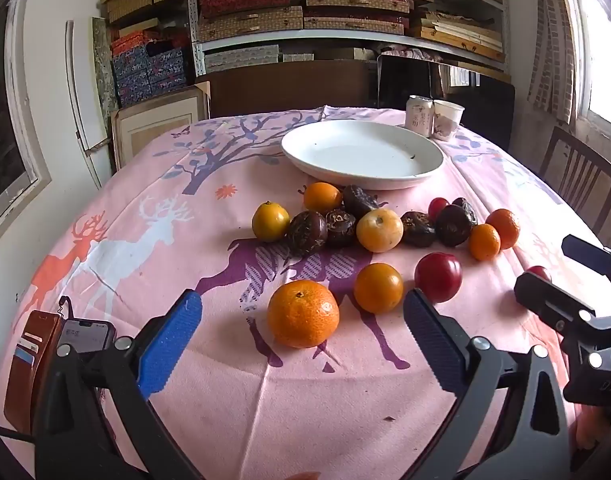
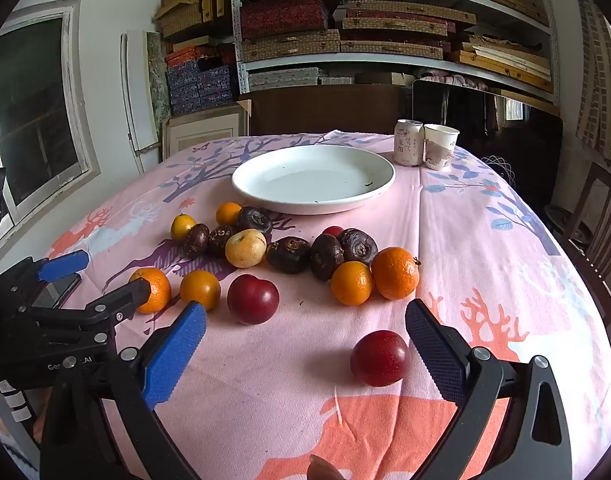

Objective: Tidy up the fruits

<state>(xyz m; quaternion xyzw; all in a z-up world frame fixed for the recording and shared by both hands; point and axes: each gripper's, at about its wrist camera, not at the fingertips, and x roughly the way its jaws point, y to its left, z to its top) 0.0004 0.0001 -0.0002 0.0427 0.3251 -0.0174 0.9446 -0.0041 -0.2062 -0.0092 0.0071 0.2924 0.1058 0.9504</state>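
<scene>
Cluttered storeroom, shelves [image 2: 385,52] stacked with woven boxes, pink deer-print tablecloth [image 2: 485,248] covered in loose fruit.

Scattered across mid-table, just at 6 o'clock of the white plate [image 2: 265,196]: glossy orange mandarins, wrinkly dark-brown round fruits, one pale yellow one [image 2: 245,248], a few shiny red plums. Nothing on the plate but a few dark specks. Left gripper [image 1: 301,320] spread wide and empty, pebbly mandarin [image 1: 303,313] with a green stem nub sitting on the cloth between its blue and black fingers, not touched. Right gripper [image 2: 305,332] likewise released, holding nothing; smooth deep-red plum [image 2: 379,358] just beside its black finger at 3 o'clock, another plum [image 2: 253,298] at 11 o'clock. Drink can [image 2: 408,142] and paper cup [image 2: 440,146] standing at 2 o'clock of the plate. Phone [image 1: 85,334] and brown wallet case [image 1: 29,364] lying at 9 o'clock of the left gripper.
</scene>
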